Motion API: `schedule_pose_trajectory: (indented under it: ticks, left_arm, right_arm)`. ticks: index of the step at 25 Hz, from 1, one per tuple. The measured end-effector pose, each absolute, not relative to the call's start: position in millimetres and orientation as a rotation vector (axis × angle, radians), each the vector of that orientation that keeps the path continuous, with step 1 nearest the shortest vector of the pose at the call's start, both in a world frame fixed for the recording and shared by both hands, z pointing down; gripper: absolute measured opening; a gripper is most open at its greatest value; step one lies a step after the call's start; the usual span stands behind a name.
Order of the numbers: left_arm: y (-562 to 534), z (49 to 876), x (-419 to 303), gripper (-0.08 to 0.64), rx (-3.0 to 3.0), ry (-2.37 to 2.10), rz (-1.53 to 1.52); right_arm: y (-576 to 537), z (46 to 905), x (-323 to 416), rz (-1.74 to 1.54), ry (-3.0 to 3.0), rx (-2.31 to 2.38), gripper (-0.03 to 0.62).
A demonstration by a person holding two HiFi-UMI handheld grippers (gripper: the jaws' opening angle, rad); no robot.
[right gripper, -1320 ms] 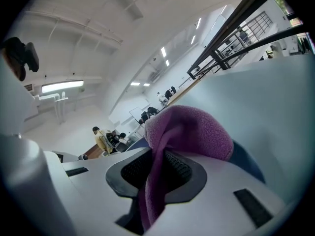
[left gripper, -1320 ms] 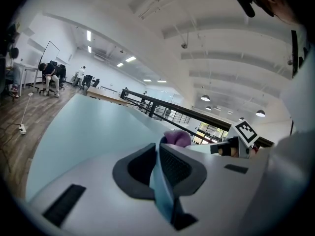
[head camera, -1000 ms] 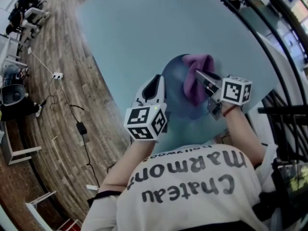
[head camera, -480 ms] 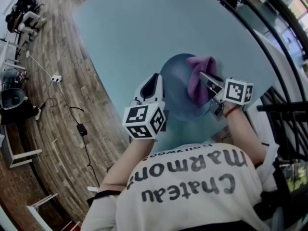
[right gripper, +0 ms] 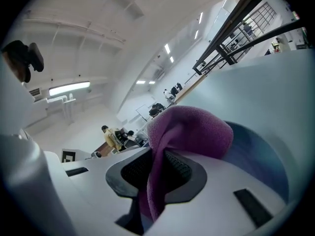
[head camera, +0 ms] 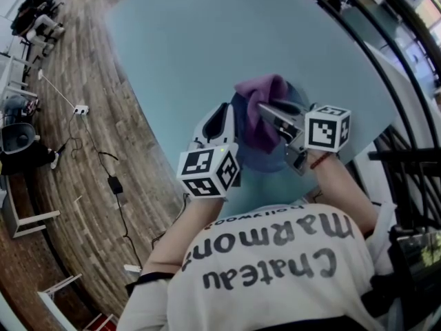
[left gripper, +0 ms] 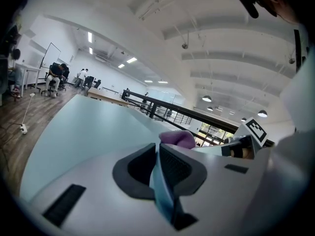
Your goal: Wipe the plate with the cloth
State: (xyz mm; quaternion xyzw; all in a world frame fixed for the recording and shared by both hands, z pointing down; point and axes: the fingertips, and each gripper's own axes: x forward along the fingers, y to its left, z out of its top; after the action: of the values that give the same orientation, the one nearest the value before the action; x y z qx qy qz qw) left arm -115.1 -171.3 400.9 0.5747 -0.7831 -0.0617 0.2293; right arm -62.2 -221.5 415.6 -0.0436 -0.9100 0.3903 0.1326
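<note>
The left gripper (left gripper: 157, 165) pinches the edge of the blue plate (head camera: 272, 158); the right gripper (right gripper: 156, 173) squeezes the purple cloth (right gripper: 192, 127) on the plate

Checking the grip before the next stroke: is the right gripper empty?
No: the jaws of the right gripper are pinched shut on the purple cloth.

Soft, even indoor light from ceiling strip lights (left gripper: 130, 60) fills all three views, and the pale table (head camera: 207, 47) shows only faint shading. Heavy fisheye distortion bends the edges, and both gripper views darken to black at the corners. The cloth (right gripper: 189, 132), close to the lens, looks soft and slightly blurred.
</note>
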Motion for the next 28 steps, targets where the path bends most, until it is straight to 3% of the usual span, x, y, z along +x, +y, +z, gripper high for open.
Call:
schedule_pose_trajectory:
  ticks: [14, 28]
  left_arm:
    - [-173.0, 395.9, -108.4, 0.025, 1.618, -2.138, -0.207]
    - [-161.1, 400.0, -113.1, 0.025, 1.581, -2.162, -0.180]
  right_arm:
    - [-207.7, 422.3, -77.6, 1.149, -2.609, -0.184, 0.086]
    - [-244.9, 460.9, -43.4, 1.184, -2.545, 0.119, 0.086]
